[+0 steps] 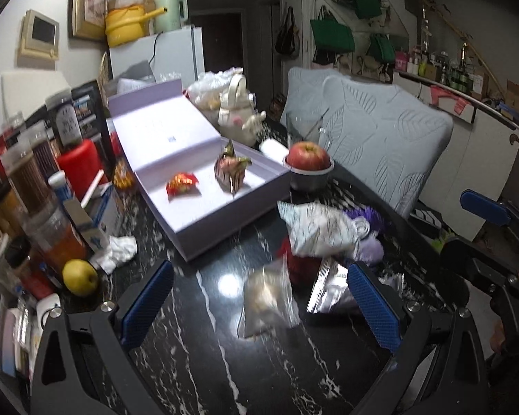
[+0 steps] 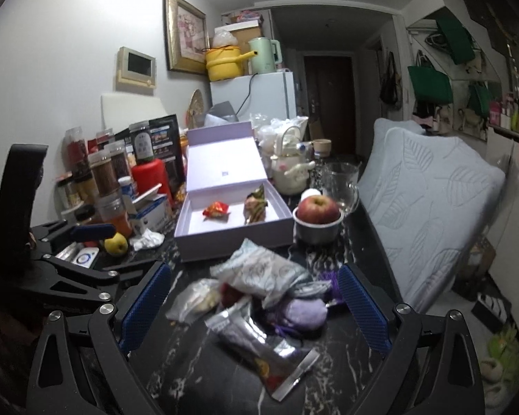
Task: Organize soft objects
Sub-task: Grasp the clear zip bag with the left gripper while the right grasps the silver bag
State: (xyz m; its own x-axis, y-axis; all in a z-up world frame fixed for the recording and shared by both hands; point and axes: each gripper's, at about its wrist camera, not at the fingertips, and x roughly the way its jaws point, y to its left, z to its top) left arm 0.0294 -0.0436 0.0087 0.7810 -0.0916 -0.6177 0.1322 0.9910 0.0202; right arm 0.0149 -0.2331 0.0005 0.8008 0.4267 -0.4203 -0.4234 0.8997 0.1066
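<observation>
An open lilac box (image 1: pixel 204 207) (image 2: pixel 225 238) holds a red snack packet (image 1: pixel 181 184) (image 2: pixel 216 210) and a striped foil packet (image 1: pixel 231 169) (image 2: pixel 256 204). A pile of soft things lies on the black marble table: a white patterned pouch (image 1: pixel 318 228) (image 2: pixel 259 269), a clear bag (image 1: pixel 266 301) (image 2: pixel 193 299), a silver packet (image 1: pixel 330 290) (image 2: pixel 266 349) and a purple plush (image 2: pixel 302 313). My left gripper (image 1: pixel 259 311) is open, empty, just short of the clear bag. My right gripper (image 2: pixel 254 311) is open around the pile, touching nothing.
An apple in a metal bowl (image 1: pixel 309 166) (image 2: pixel 317 221), a teapot (image 1: pixel 237 114), a glass jug (image 2: pixel 340 183), jars and a red can (image 1: pixel 78 162) at left, a lemon (image 1: pixel 80 277) (image 2: pixel 116 243), crumpled tissue (image 1: pixel 116 250). Pale cushions (image 1: pixel 380 138) border the table's right.
</observation>
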